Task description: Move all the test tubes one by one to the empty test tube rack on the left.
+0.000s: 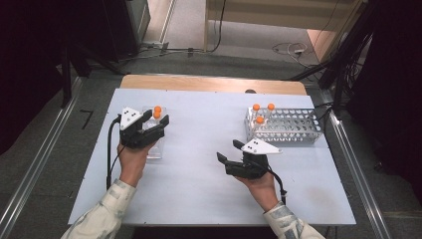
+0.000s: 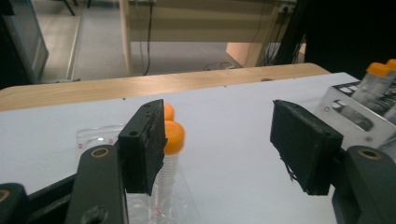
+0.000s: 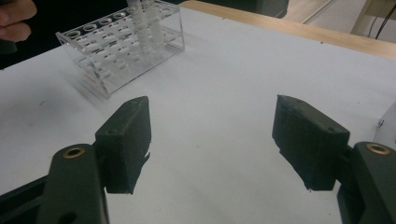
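White bench [image 1: 199, 189] carries everything. Nearest, the right tool [image 1: 230, 160] hovers wide open and empty at mid-bench. Farther left, the left tool [image 1: 158, 119] stands open with nothing between its pads, beside two orange-capped tubes [image 1: 157, 112] in the clear rack [image 1: 155, 149]. Three more tubes stand in the metal rack [image 1: 293, 130] at far right. To grip well, centre one cap between the pads before closing.

Two clear plastic tubes [image 1: 157, 113] with orange caps [image 2: 173, 137] stand upright, side by side, at the far end of a clear plastic rack [image 3: 122, 50] on the left part of the white table. The rack's other holes hold nothing, and its long side runs away from the person.
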Available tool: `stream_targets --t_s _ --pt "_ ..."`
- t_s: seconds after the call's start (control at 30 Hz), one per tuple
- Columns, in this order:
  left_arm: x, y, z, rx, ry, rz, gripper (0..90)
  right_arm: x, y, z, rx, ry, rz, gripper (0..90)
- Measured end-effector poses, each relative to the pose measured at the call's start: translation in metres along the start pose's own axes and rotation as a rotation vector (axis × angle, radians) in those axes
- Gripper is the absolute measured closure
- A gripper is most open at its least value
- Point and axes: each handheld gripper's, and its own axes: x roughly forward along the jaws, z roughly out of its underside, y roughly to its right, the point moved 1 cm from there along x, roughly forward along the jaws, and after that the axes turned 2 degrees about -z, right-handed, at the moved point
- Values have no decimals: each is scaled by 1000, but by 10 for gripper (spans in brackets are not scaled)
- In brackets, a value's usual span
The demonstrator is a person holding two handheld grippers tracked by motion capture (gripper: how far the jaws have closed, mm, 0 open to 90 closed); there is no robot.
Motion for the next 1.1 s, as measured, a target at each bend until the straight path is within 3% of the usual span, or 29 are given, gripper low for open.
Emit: stream_targets --t_s 0.1,0.27,0.37,0.57,1.1 --pt "-7 6 4 -28 1 32 300 0 1 1 5 -3 7 269" --pt "-15 15 10 -10 -3 49 268 -3 6 1 15 -1 22 270" --pt "-17 18 15 -3 -11 33 215 -7 10 2 19 6 33 270" --pt "-19 20 24 -4 -23 25 195 -15 20 3 34 16 64 271" --pt "-23 35 31 44 -23 48 164 -28 57 6 80 45 198 279"
